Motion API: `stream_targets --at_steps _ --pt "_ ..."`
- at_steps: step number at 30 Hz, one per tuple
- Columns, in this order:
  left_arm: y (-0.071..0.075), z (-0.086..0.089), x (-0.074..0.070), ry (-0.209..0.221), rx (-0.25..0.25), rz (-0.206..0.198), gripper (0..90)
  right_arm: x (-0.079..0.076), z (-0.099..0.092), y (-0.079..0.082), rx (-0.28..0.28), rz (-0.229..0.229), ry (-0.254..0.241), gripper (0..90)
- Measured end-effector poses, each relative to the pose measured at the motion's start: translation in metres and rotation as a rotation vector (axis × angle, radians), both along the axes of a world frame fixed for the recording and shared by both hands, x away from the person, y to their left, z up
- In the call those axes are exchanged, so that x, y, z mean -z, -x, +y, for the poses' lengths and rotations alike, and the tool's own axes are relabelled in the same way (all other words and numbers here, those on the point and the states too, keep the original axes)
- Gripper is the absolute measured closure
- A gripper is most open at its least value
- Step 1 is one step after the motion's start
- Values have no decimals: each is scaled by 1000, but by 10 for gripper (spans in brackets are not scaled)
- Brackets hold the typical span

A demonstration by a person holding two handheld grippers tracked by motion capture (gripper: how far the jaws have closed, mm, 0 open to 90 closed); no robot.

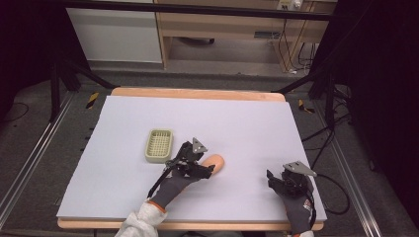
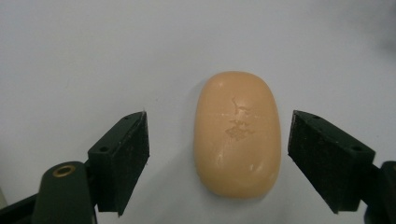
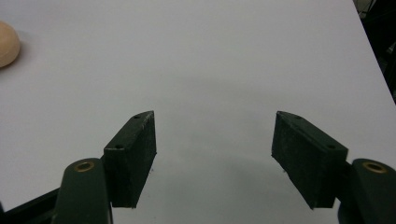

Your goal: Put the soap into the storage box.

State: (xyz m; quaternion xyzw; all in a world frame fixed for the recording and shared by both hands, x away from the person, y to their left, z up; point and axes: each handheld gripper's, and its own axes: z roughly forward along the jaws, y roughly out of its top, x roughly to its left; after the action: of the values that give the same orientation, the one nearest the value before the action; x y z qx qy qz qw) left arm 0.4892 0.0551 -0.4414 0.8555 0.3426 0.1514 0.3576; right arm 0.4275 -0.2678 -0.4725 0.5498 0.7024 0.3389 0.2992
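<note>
Looking down from the high view, you hold the left gripper [image 1: 210, 168] near the middle of the white table [image 1: 247, 128], just right of the tray [image 1: 159, 145], and its tip reaches the soap [image 1: 216, 163]. The tray is a pale green slotted dish lying flat, with nothing seen in it. The soap lies flat on the table, close beside the tray but apart from it.

In the left gripper view, your left gripper [image 2: 218, 154] stands with its jaws spread wide. The soap [image 2: 237, 133], a peach oval bar with a cracked, scuffed patch on top, lies between them, nearer the right-hand jaw. Whether either jaw touches it cannot be told for certain; a gap of bare table [image 2: 93, 56] shows on the left side.

Your right gripper [image 1: 271, 177] rests near the table's front right corner, well apart from the soap and tray. In the right gripper view its jaws are likewise spread, with bare table [image 3: 210, 70] between them and nothing gripped [image 3: 214, 149]. The soap's [image 3: 7, 44] edge shows at the upper left of that view, far from the jaws.

Both your hands wear grey gloves, and a white sleeve [image 1: 141, 222] shows at the left wrist.
</note>
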Motion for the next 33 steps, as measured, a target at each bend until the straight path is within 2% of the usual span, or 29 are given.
stream_targets --at_steps 9,33 --pt "-4 -8 5 -25 10 12 198 0 0 0 -2 1 3 308" --pt "-14 -25 22 -52 15 57 209 0 0 0 -2 6 1 310"
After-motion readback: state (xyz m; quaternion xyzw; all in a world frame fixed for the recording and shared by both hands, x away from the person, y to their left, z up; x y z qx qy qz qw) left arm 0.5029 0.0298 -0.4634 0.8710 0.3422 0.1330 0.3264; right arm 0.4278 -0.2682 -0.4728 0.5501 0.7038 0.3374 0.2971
